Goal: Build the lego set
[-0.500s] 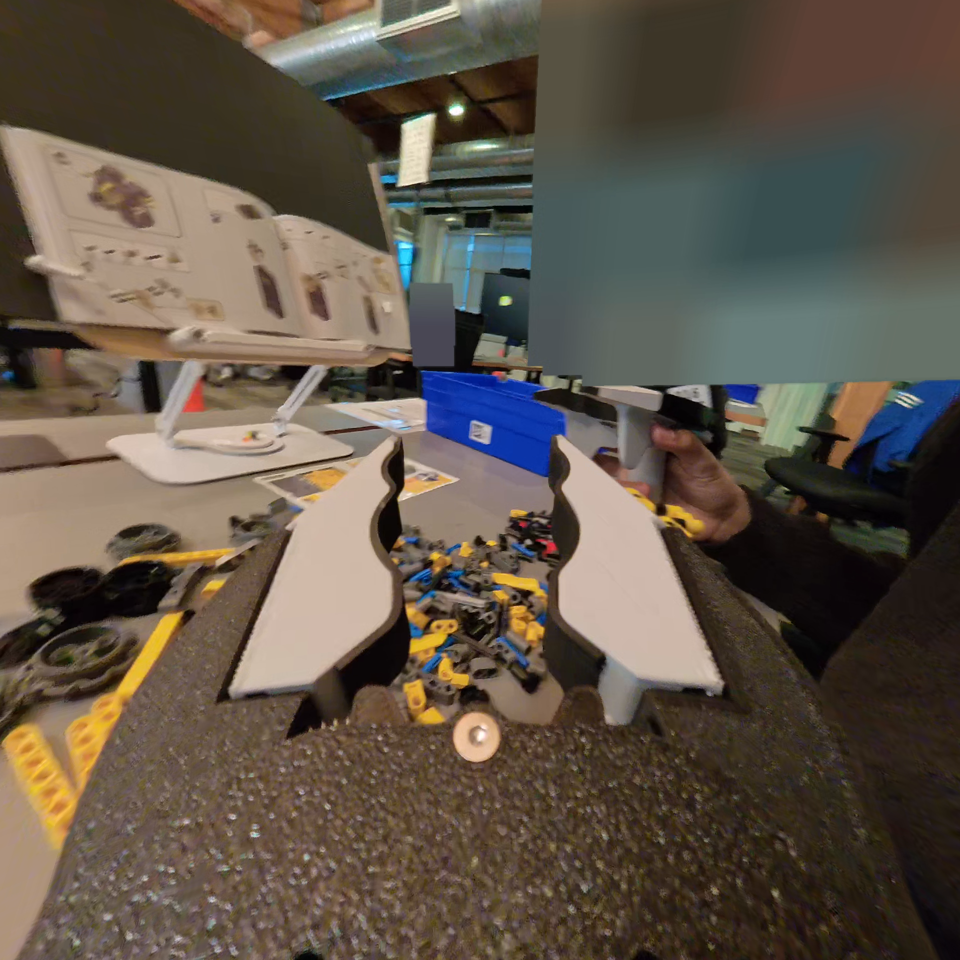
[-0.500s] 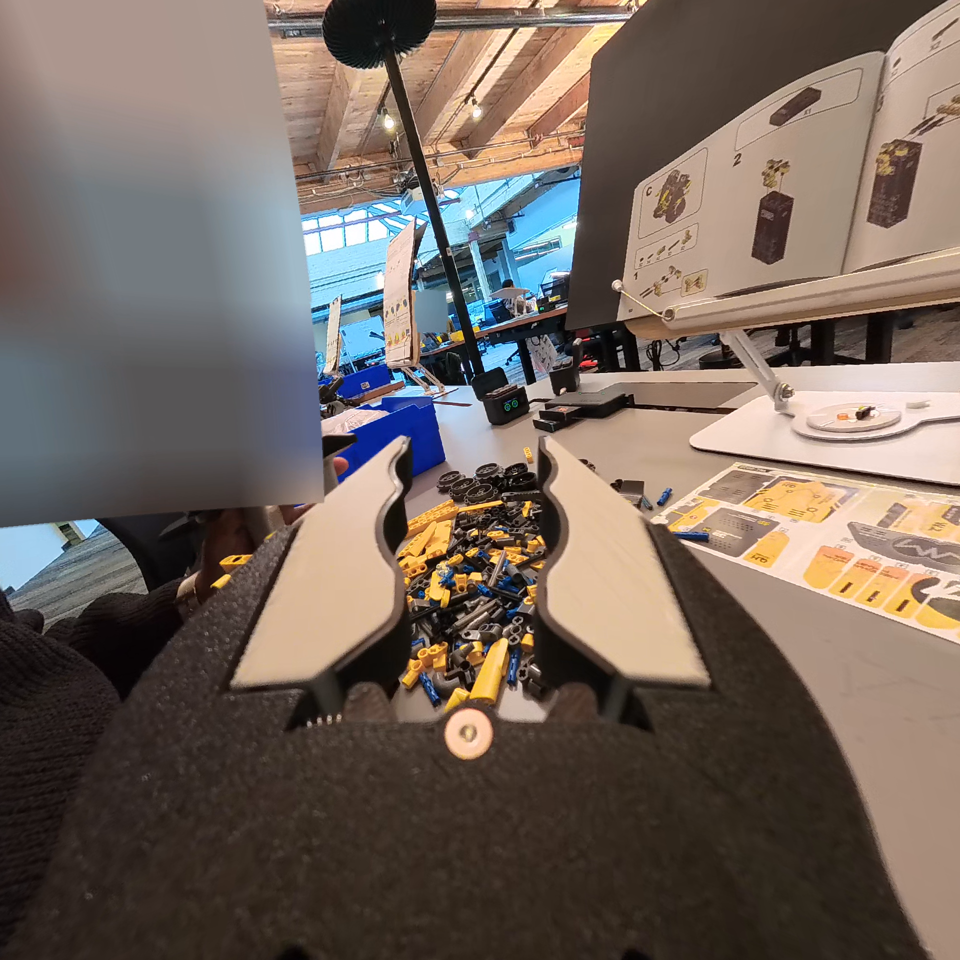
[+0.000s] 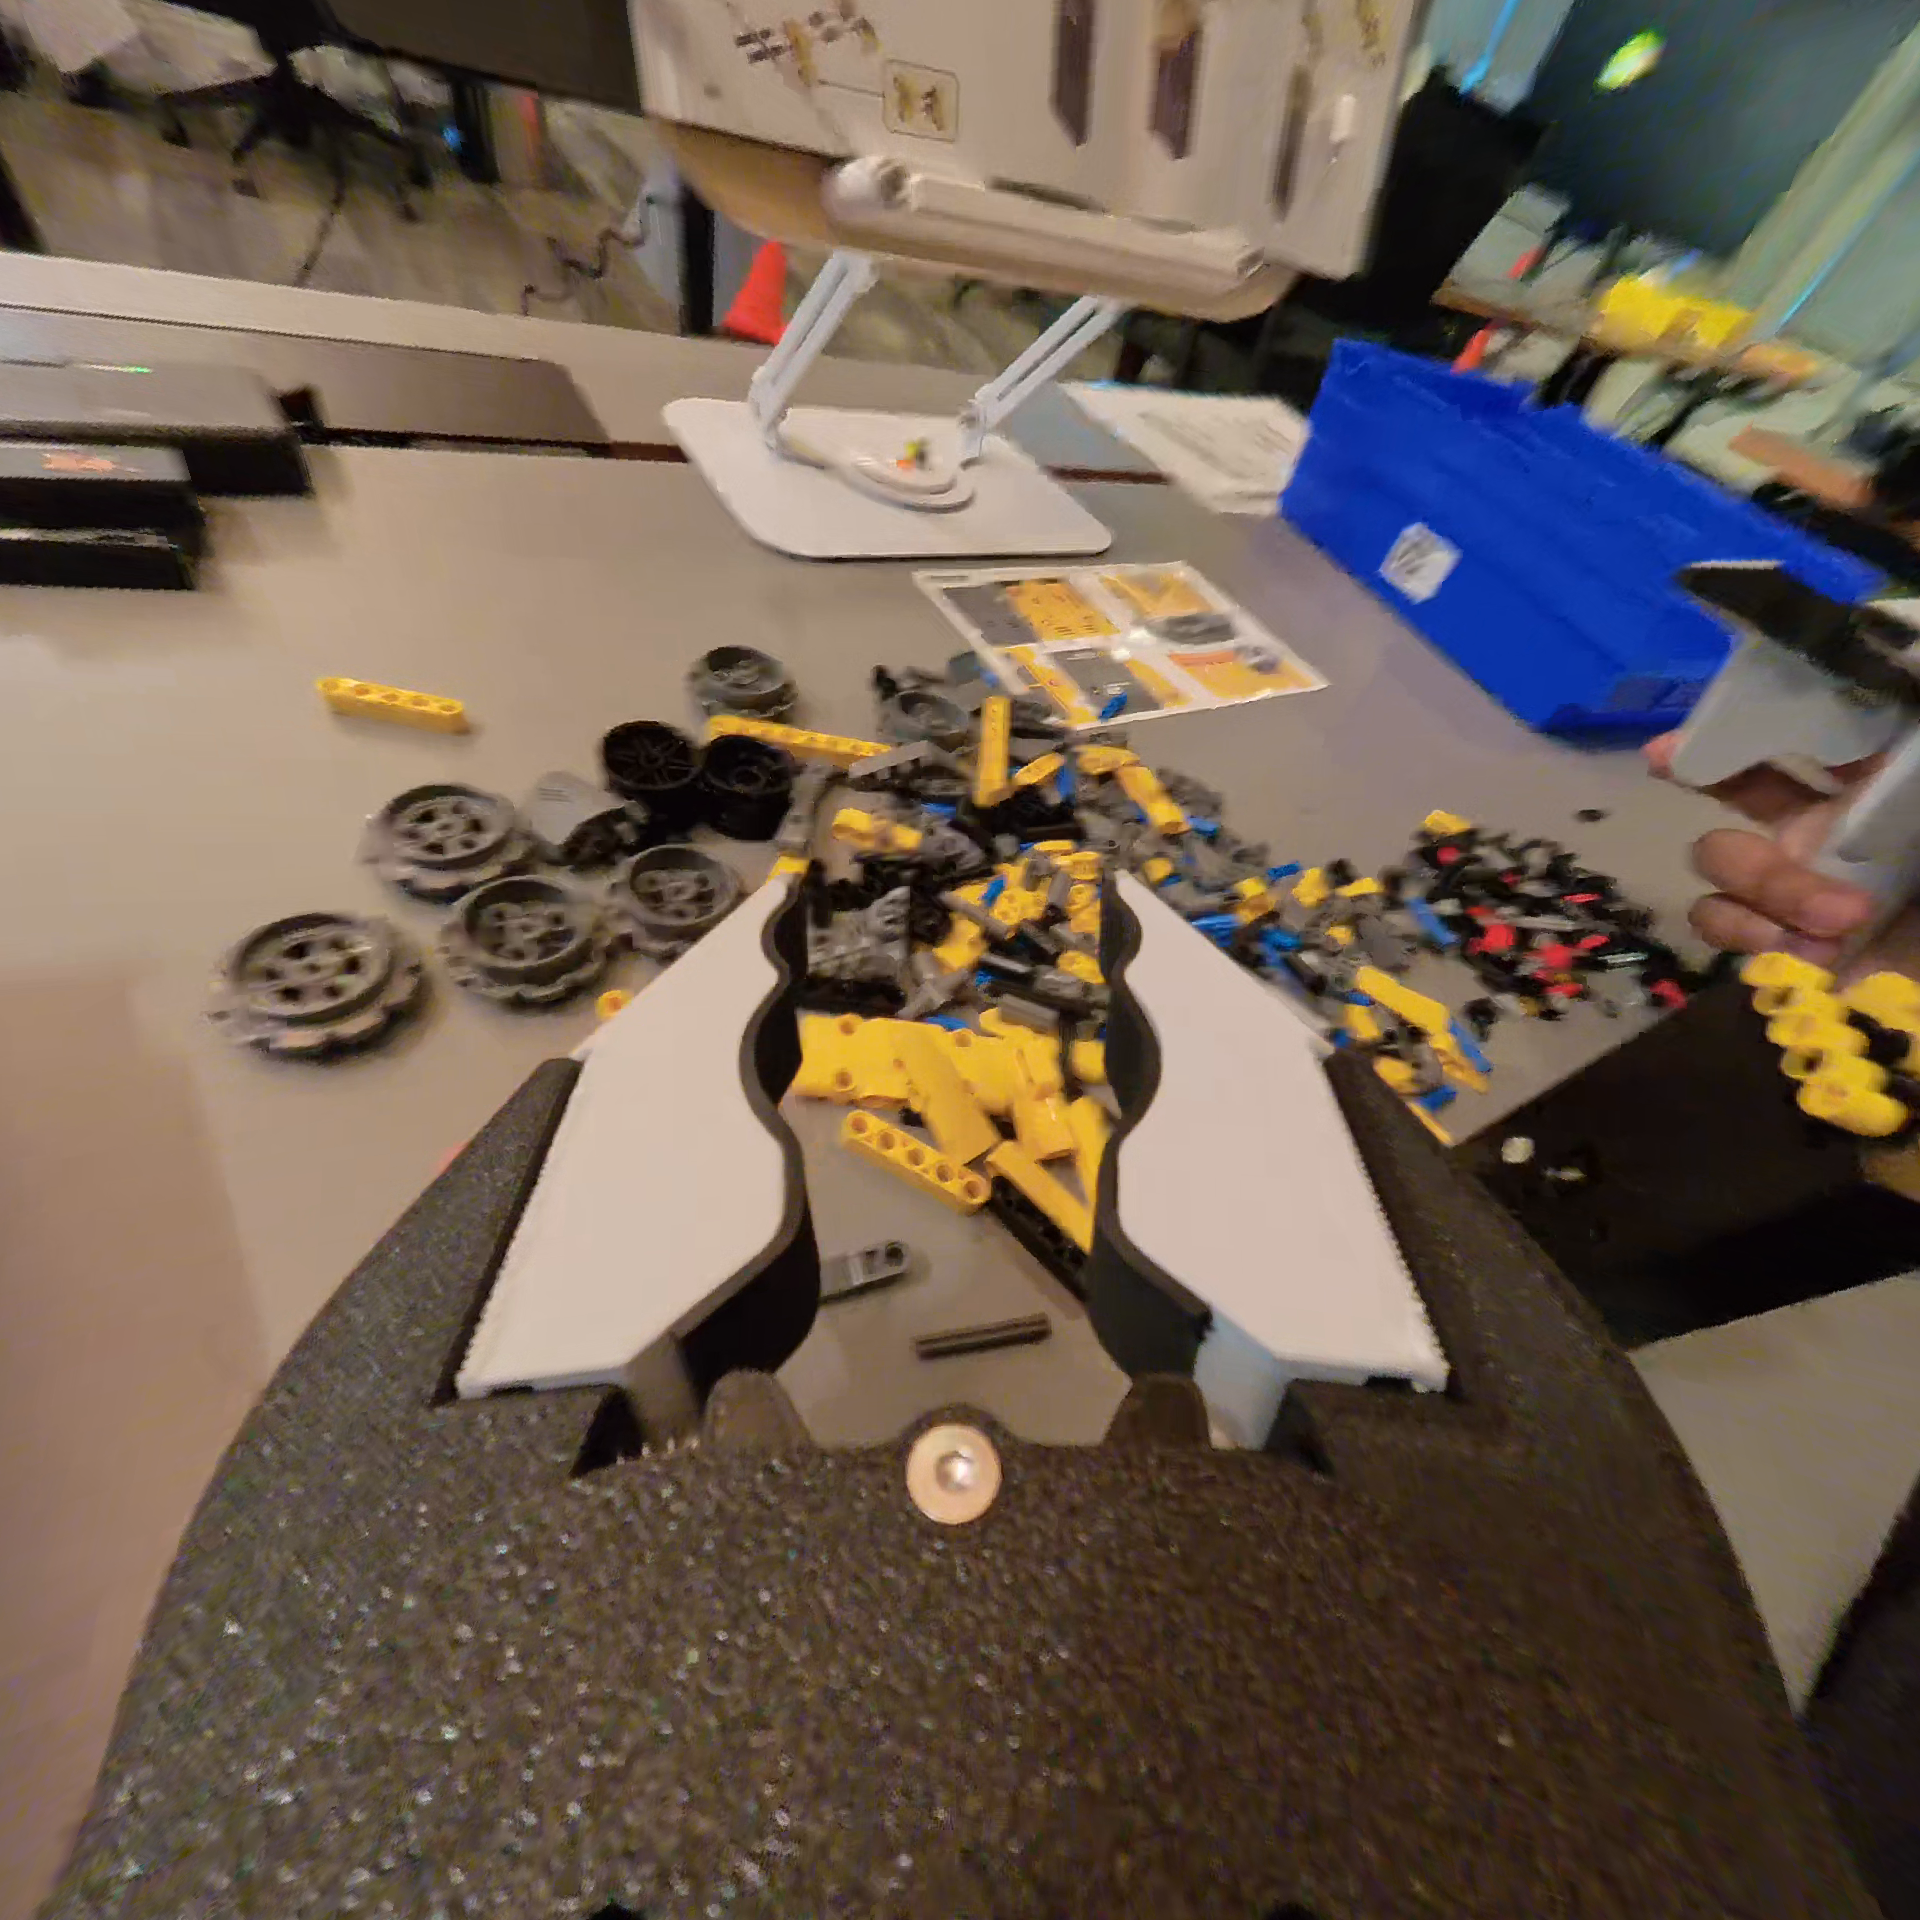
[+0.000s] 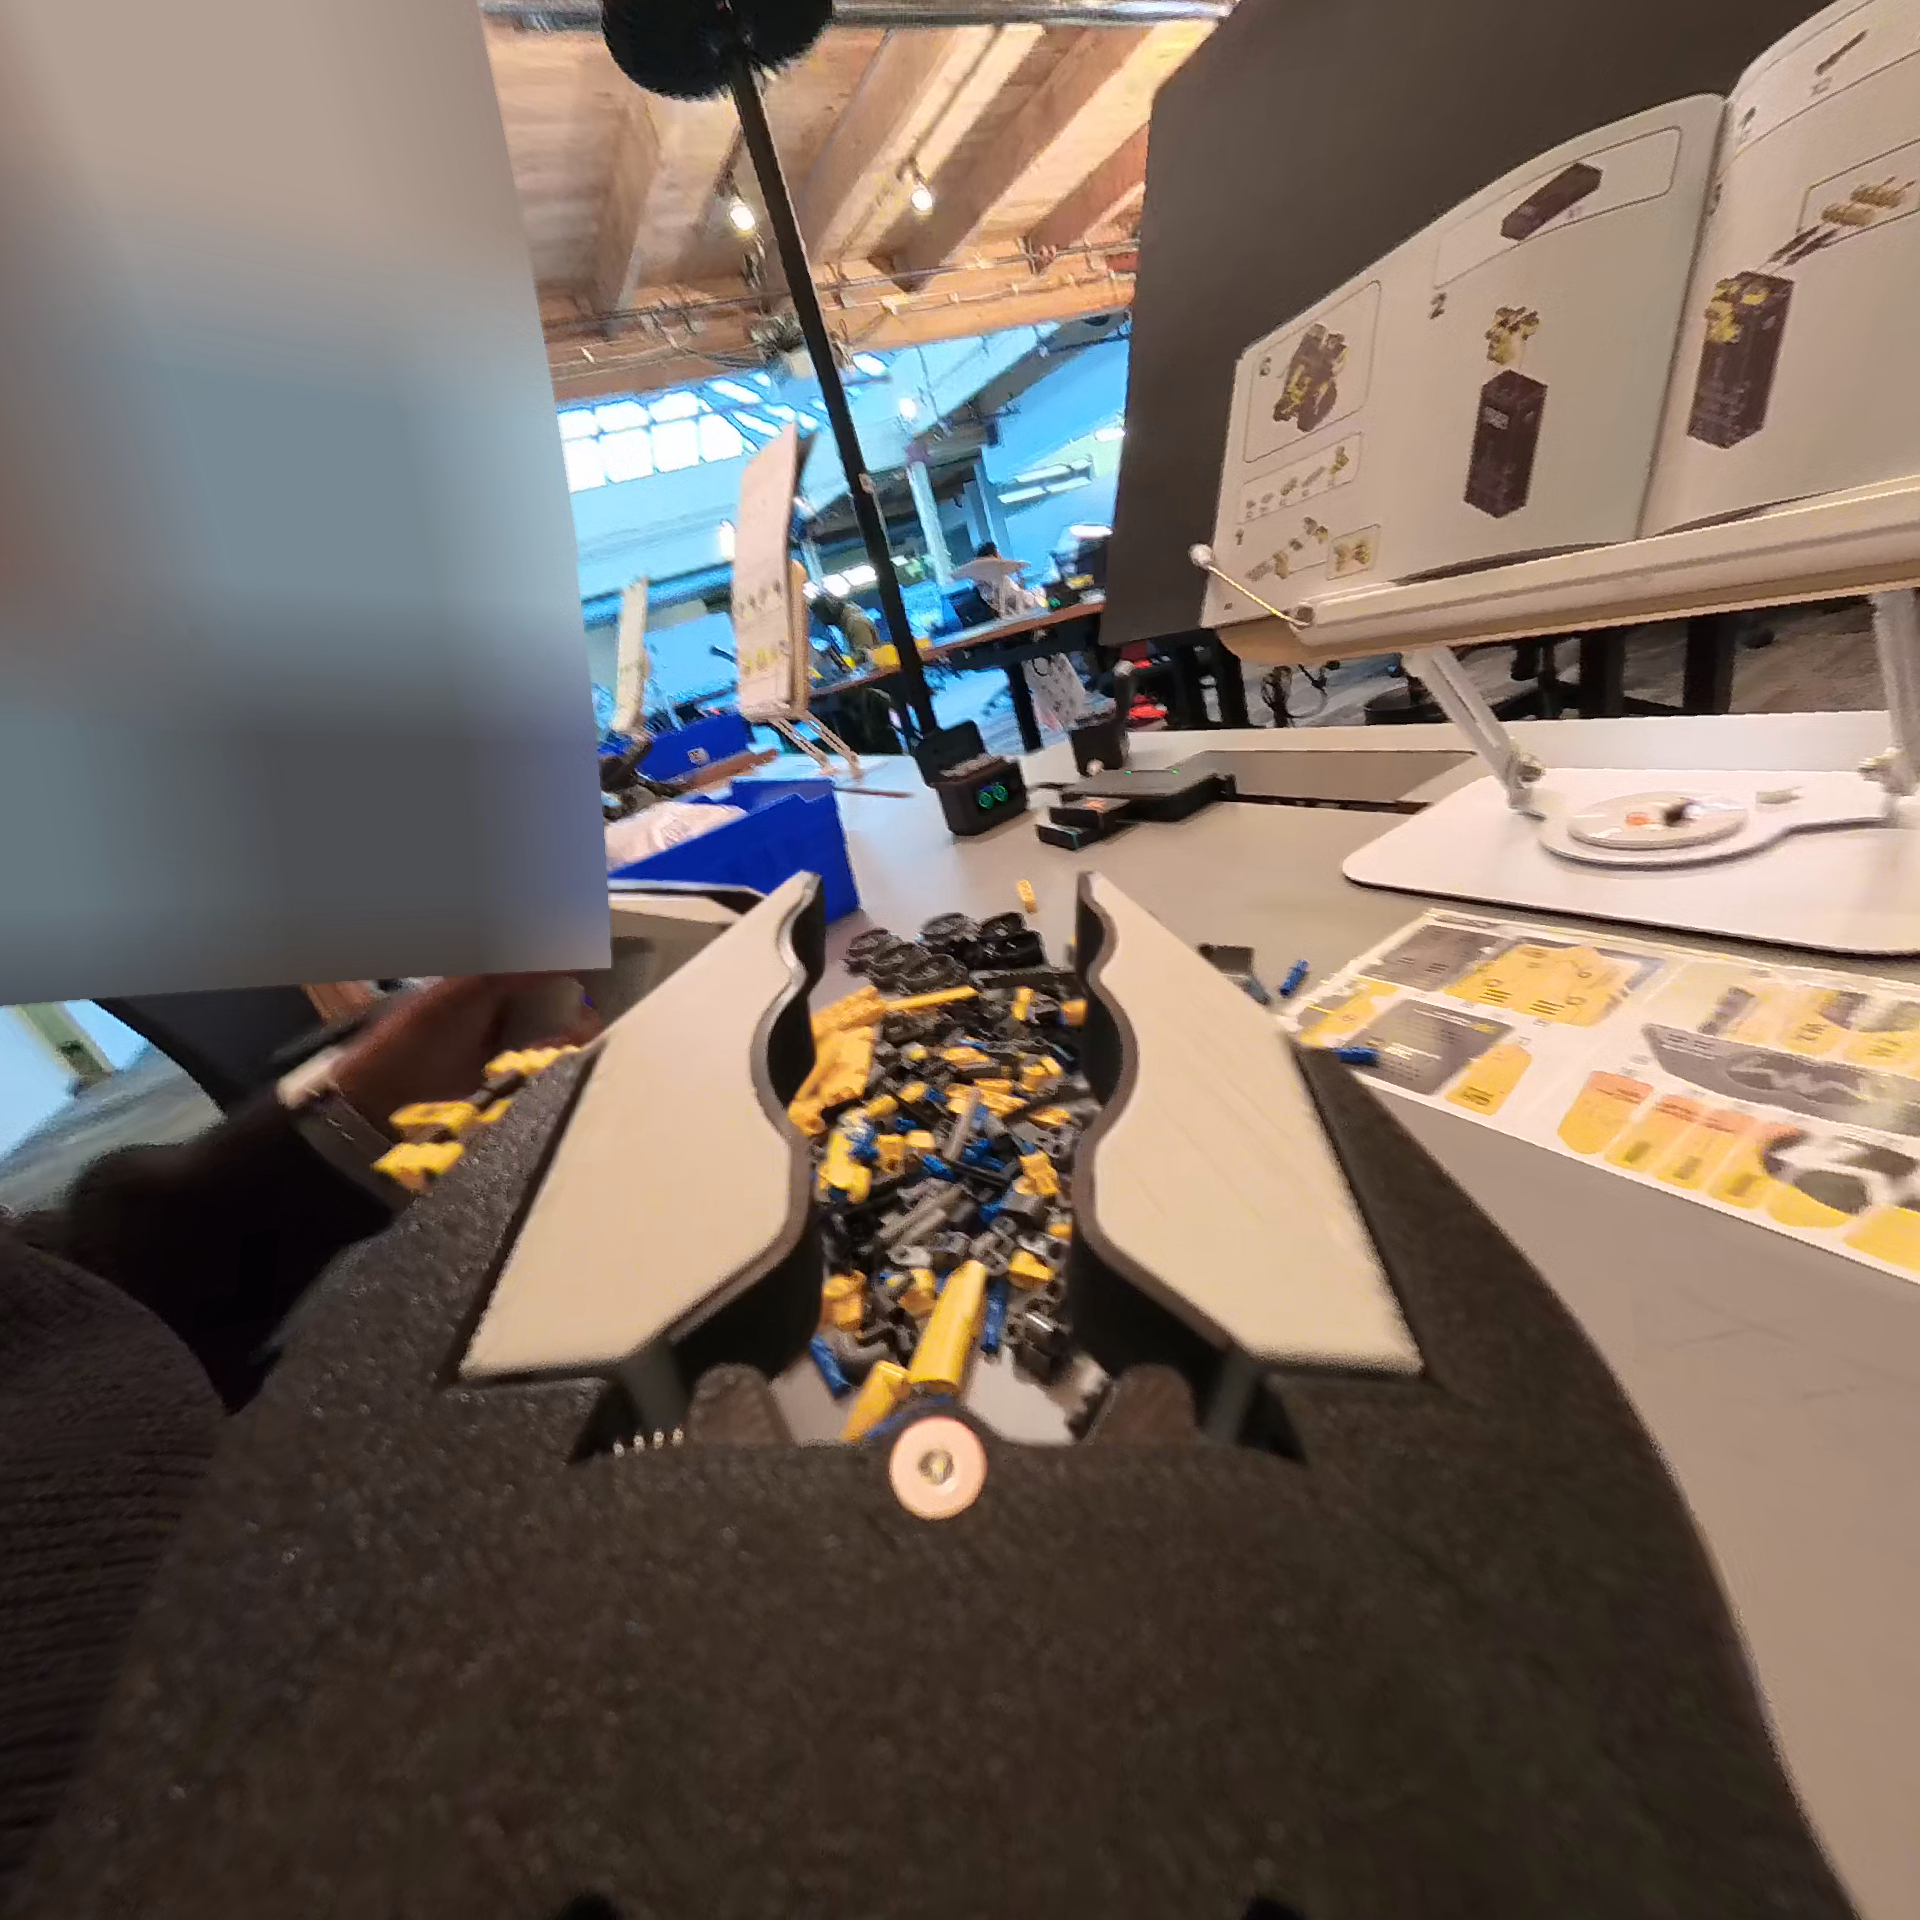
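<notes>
Left view: my left claw (image 3: 951, 914) gapes empty over the brick pile (image 3: 997, 997), yellow beams, grey and blue pins heaped on the worktop (image 3: 312, 1091); wheels (image 3: 312, 982) lie just beside. Right view: my right claw (image 4: 945, 904) hangs spread over that pile (image 4: 935, 1174), blurry, seemingly touching nothing.

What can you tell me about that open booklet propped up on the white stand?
The booklet lies open on a tilted white stand, held by a thin wire clip at its lower corner. Its pale pages show framed drawings of dark and yellow building parts. The stand's flat base rests on the grey table, beyond the brick pile.
</notes>
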Tool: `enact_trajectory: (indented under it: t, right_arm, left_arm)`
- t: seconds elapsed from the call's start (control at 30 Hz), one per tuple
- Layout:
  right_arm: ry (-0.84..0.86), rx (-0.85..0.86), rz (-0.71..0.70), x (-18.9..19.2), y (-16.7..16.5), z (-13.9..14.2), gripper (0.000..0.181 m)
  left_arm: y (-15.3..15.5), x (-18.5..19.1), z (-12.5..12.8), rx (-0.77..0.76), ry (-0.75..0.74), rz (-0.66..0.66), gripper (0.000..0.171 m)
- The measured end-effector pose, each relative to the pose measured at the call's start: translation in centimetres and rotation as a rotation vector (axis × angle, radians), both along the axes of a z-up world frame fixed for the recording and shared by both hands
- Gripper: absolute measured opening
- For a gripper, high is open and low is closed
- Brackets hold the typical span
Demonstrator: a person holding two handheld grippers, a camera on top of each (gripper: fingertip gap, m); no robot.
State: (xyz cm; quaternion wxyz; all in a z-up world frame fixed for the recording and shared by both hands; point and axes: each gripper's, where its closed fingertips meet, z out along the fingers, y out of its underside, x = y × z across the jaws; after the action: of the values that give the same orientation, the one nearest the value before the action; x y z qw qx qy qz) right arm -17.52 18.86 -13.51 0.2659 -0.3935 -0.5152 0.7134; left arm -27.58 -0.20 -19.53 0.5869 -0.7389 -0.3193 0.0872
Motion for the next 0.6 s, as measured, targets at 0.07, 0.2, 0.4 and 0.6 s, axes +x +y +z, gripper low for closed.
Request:
enact_trajectory:
  t: [0.07,0.2,0.4,0.6]
  right_arm:
    - [-0.045,0.045,-0.043,-0.6,0.8,-0.7,0.047]
    - [-0.268,0.24,-0.138,-2.2,3.9,-4.6,0.062]
    - [-0.446,0.521,-0.341,-4.7,10.2,-7.9,0.08]
    - [-0.619,0.612,-0.265,-8.1,11.9,-11.3,0.08]
  left_arm:
    - [-1.3,-1.3,-0.3,-0.11,0.032,0.077,0.056]
    - [-2.9,-4.2,0.7,-0.254,0.119,0.172,0.056]
    - [-3.1,-7.1,-1.5,-0.436,0.065,0.162,0.056]
    - [-3.6,-10.8,-3.5,-0.464,-0.008,0.226,0.057]
